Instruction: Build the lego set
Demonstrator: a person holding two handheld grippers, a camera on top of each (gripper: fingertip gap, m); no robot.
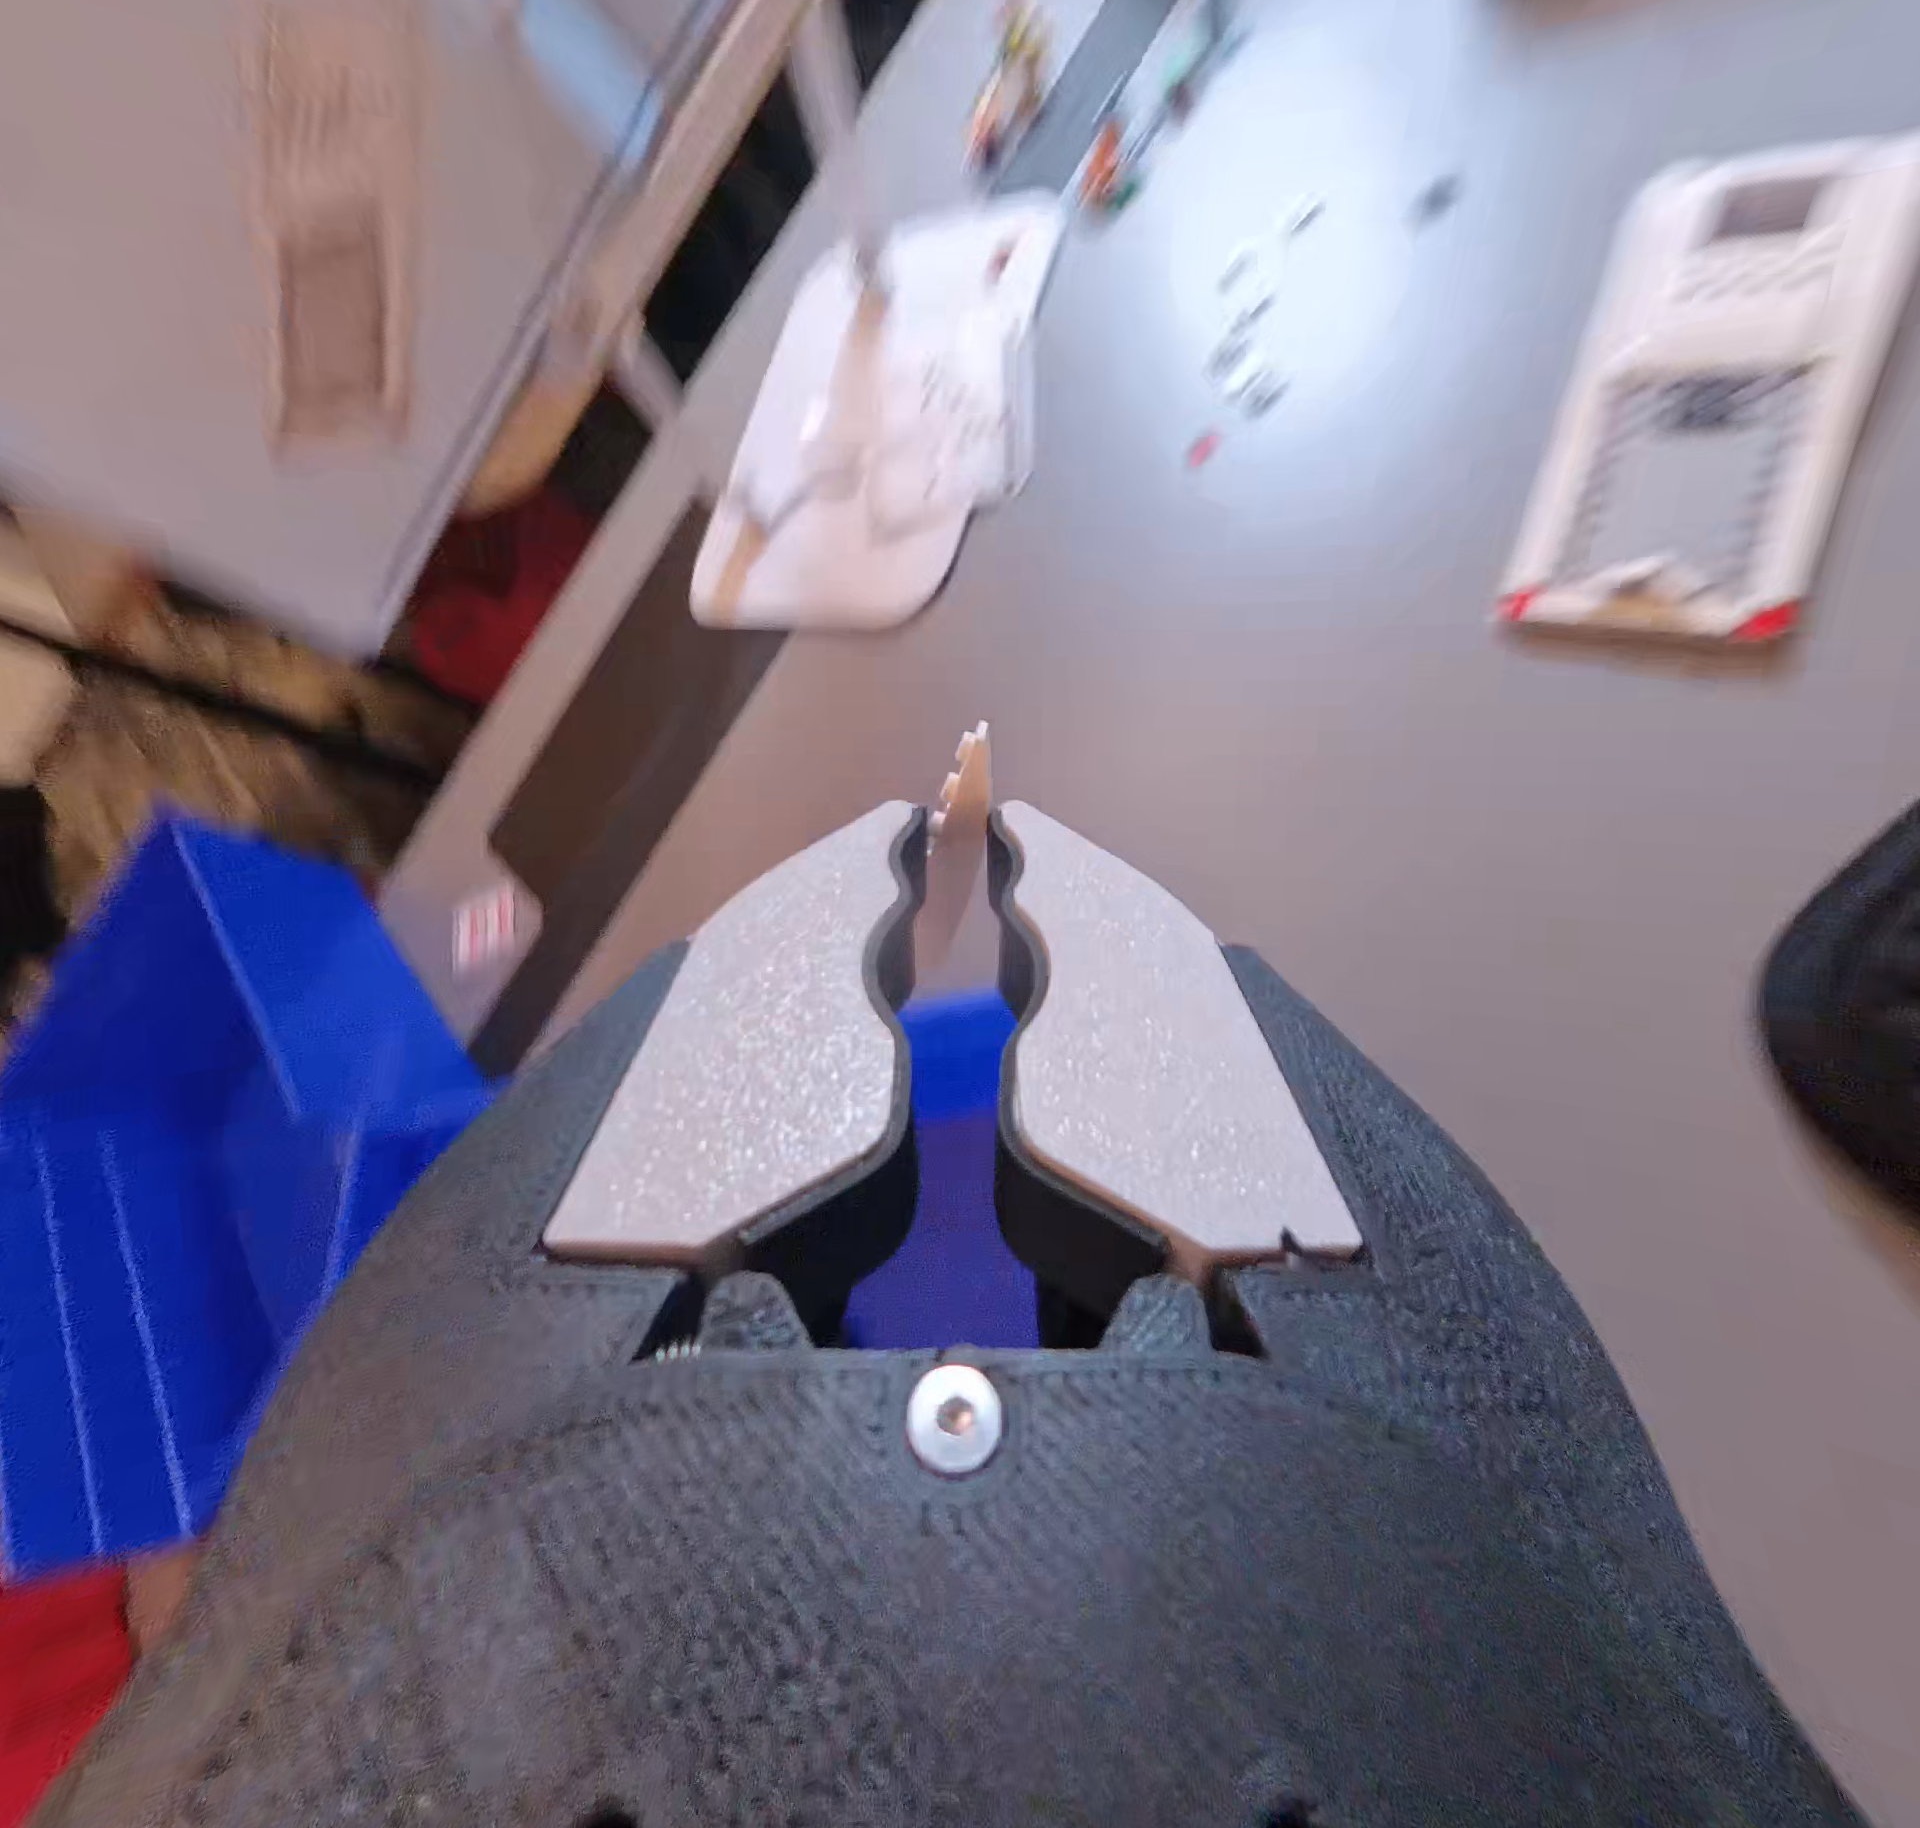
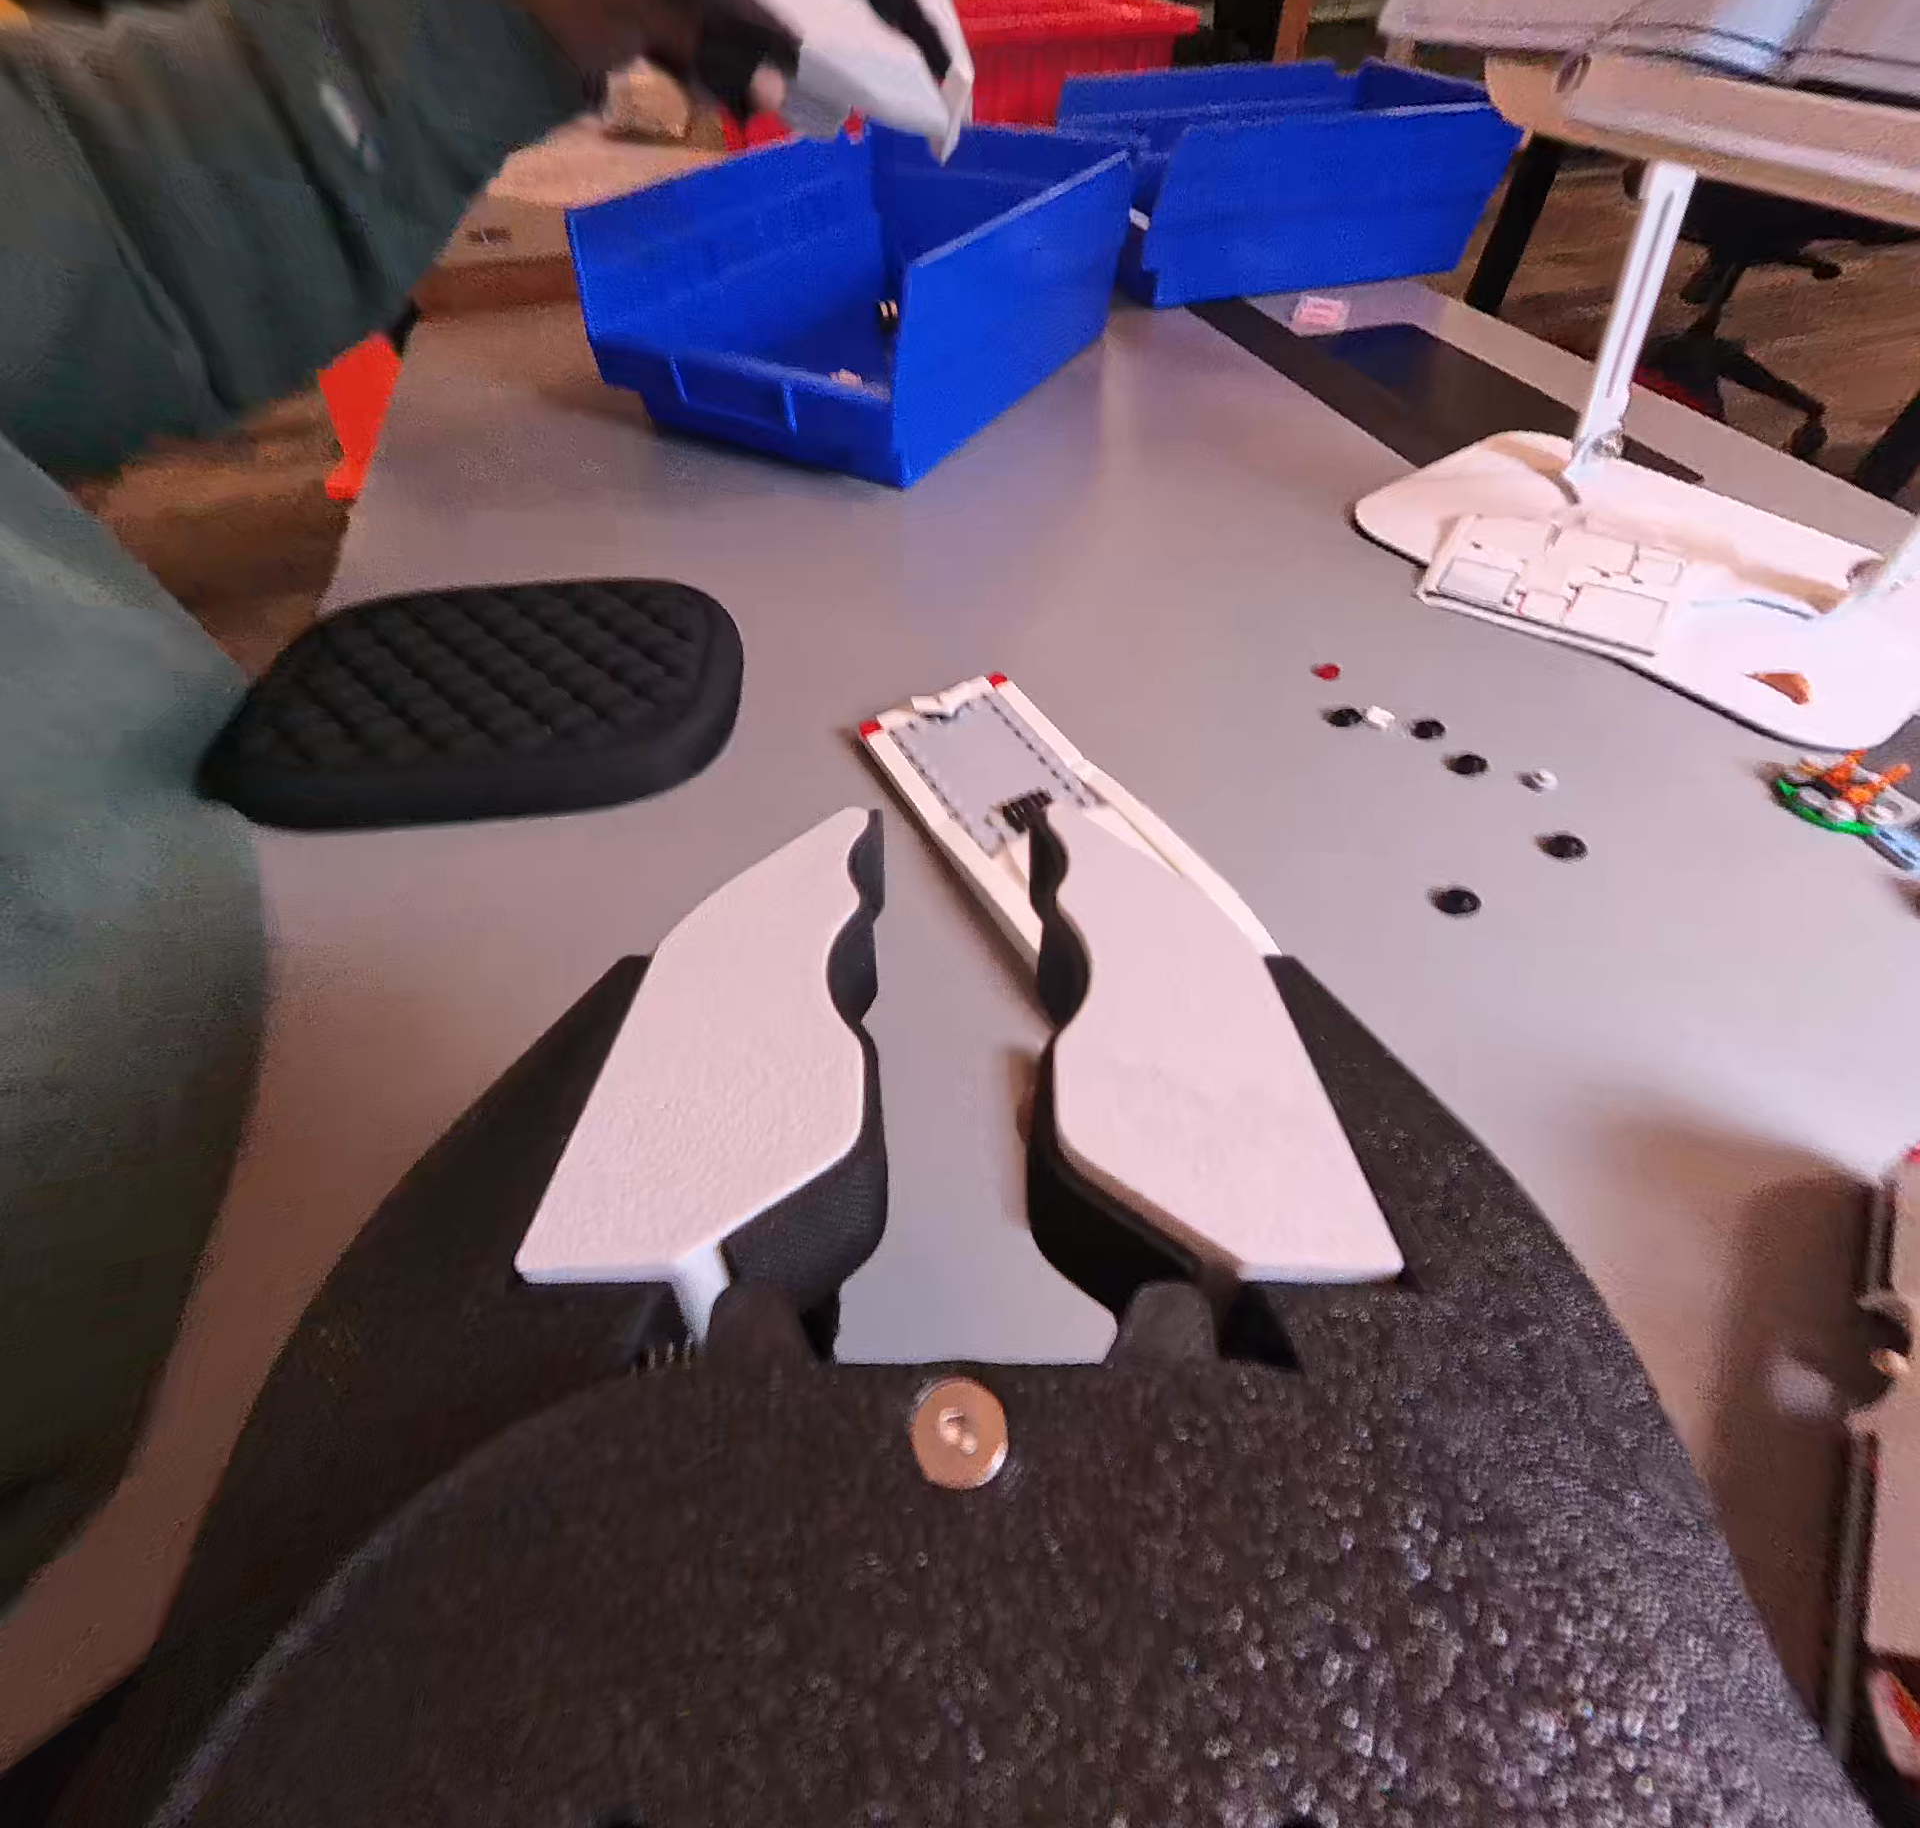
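My left gripper (image 1: 961, 822) is clamped on a thin tan plate (image 1: 964, 848), edge-on between the pads, with small studs along the edge that pokes past the fingertips. The left view is blurred. The gripper is up in the air; in the right view it shows above a blue bin (image 2: 831, 303) at the far side of the grey table (image 2: 1143, 552). In my judgement the plate sits near the tips, so I should keep the squeeze steady and avoid twisting it.

My right gripper (image 2: 956, 833) has its jaws apart with nothing between them, low over the table. Just beyond its right fingertip lies a flat white and grey model (image 2: 987, 770) with red corners. A black pad (image 2: 488, 687) lies to the left. To the right are small black and red round pieces (image 2: 1465, 765), then a white stand base (image 2: 1621, 573). A second blue bin (image 2: 1320, 178) sits behind the first.
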